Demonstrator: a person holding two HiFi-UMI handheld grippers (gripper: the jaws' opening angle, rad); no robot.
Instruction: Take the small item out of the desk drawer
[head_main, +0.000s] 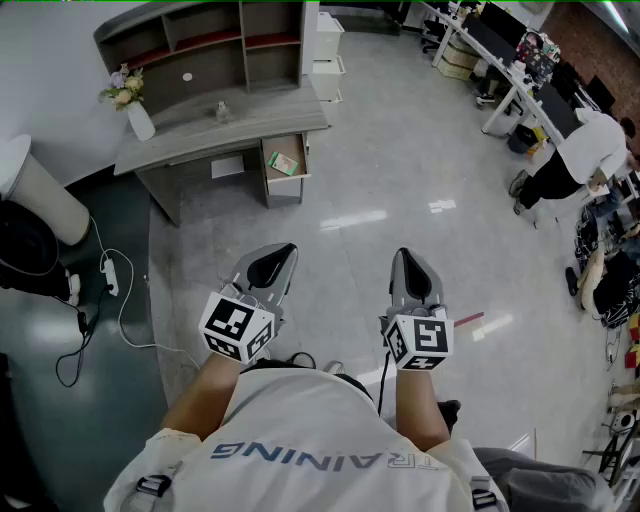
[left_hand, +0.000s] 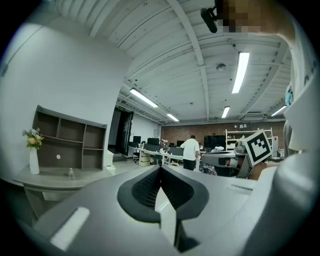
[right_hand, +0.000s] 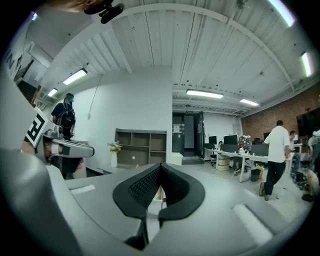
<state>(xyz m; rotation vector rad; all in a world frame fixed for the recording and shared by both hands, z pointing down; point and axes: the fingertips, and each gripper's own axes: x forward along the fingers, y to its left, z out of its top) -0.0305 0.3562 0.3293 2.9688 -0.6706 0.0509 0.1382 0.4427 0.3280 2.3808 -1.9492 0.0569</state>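
A grey desk (head_main: 225, 128) stands far ahead against the wall, with one drawer (head_main: 285, 161) pulled open on its right side. Inside the drawer lies a small green item (head_main: 284, 163). I hold both grippers close to my body, well short of the desk. My left gripper (head_main: 287, 250) is shut with nothing between its tips, and the same shows in its own view (left_hand: 160, 169). My right gripper (head_main: 404, 256) is shut and empty too, tips meeting (right_hand: 160, 167). The desk (right_hand: 100, 175) shows small in the right gripper view.
A shelf unit (head_main: 205, 45) and a white vase with flowers (head_main: 133, 105) stand on the desk. White drawer units (head_main: 327, 55) sit to its right. Cables and a power strip (head_main: 109, 275) lie on the floor at left. A person (head_main: 575, 150) bends at office desks at far right.
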